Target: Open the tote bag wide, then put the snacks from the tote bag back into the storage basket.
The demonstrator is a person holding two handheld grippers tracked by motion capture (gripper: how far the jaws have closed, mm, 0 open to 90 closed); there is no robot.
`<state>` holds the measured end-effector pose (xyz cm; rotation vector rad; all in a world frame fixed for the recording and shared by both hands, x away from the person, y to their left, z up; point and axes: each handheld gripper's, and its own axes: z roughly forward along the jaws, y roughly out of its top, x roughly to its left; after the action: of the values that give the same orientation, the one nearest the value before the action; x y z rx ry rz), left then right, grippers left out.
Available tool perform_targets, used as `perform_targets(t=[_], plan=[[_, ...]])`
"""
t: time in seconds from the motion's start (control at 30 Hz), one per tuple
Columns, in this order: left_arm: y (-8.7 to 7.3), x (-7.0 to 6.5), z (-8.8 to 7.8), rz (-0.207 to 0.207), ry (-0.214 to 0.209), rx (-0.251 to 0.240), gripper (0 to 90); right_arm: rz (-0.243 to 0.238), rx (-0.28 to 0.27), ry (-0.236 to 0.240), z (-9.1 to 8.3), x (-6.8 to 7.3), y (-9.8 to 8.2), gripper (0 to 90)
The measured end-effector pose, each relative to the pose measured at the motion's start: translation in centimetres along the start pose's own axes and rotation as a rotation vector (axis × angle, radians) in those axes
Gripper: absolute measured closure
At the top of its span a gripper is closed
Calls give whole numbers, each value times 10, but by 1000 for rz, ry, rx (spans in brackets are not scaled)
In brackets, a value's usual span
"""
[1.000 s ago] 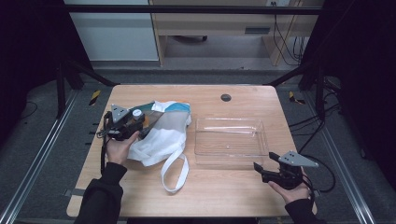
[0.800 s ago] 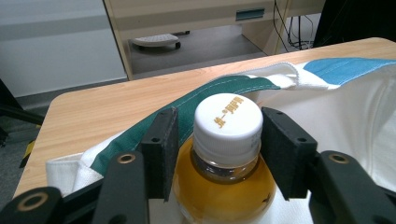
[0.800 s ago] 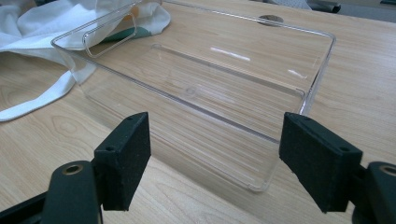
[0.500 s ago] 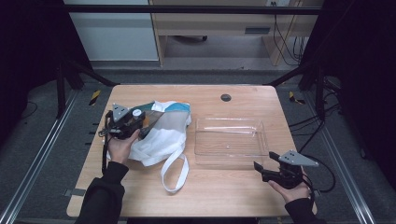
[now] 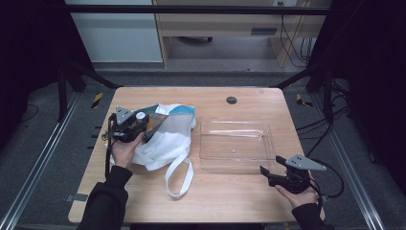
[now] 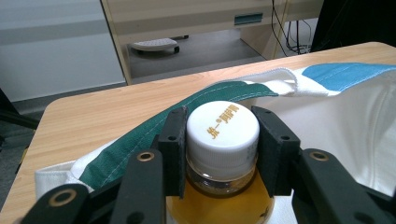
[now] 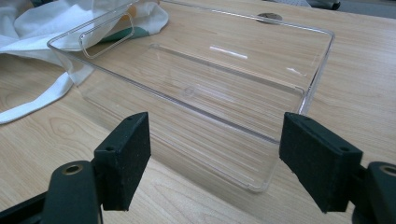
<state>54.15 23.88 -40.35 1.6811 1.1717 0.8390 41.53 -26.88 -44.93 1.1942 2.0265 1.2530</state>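
Two grippers: one in each of the person's hands, both over a wooden table (image 5: 215, 196).
Left gripper (image 6: 223, 140): its black jaws have just been closing and now press on both sides of a bottle's white cap; in the high view it sits at the table's left side (image 5: 143, 128), at the edge of the cloth bag.
Bottle (image 6: 219, 186): clear, with amber liquid below the neck, standing between the left jaws; it lies at the mouth of the bag, against the white cloth.
Cap (image 6: 223, 128): white, ribbed at the side, gold lettering on top that I cannot read.
Cloth bag (image 5: 165, 139): white, with a green band (image 6: 154, 133) along one edge and a blue patch (image 6: 345, 72) on the far part; a white strap (image 5: 179, 175) loops out toward the person's side of the table.
Clear tray (image 5: 237, 143): see-through plastic, just right of the bag, nothing in it; a fold of the bag lies against its far left corner in the right gripper view (image 7: 205, 88).
Right gripper (image 7: 212, 161): jaws stand apart with nothing between them, pointing at the tray's near rim; in the high view it rests near the table's right front corner (image 5: 268, 175), close to the tray but not touching it.
Round hole (image 5: 231, 100): a dark grommet in the table beyond the tray.
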Motion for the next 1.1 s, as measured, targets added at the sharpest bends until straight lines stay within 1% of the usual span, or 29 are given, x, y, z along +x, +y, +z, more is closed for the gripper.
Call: perform_targets(t=[0.17, 0.33, 0.43, 0.5, 0.6, 0.8, 0.97, 1.1], plan=[[0, -1, 0, 7, 4, -3, 587, 0, 0, 1, 1, 0, 0, 250], [1, -1, -2, 3, 7, -4, 588, 2, 2, 0, 1, 0, 0, 250], [3, -1, -7, 1, 9, -28, 588, -1, 3, 1, 1, 0, 0, 250], [6, -2, -11, 6, 11, -46, 588, 1, 2, 1, 1, 0, 0, 250], [10, -2, -18, 8, 13, -60, 588, 1, 1, 1, 1, 0, 0, 250], [16, 1, -25, -3, 21, -64, 588, -11, 7, 6, 1, 1, -1, 250], [20, 1, -29, 3, 27, -74, 589, -11, 5, 9, 1, 1, -1, 250], [24, 4, -34, -7, 22, -81, 589, -11, 9, 8, 1, 2, -1, 250]])
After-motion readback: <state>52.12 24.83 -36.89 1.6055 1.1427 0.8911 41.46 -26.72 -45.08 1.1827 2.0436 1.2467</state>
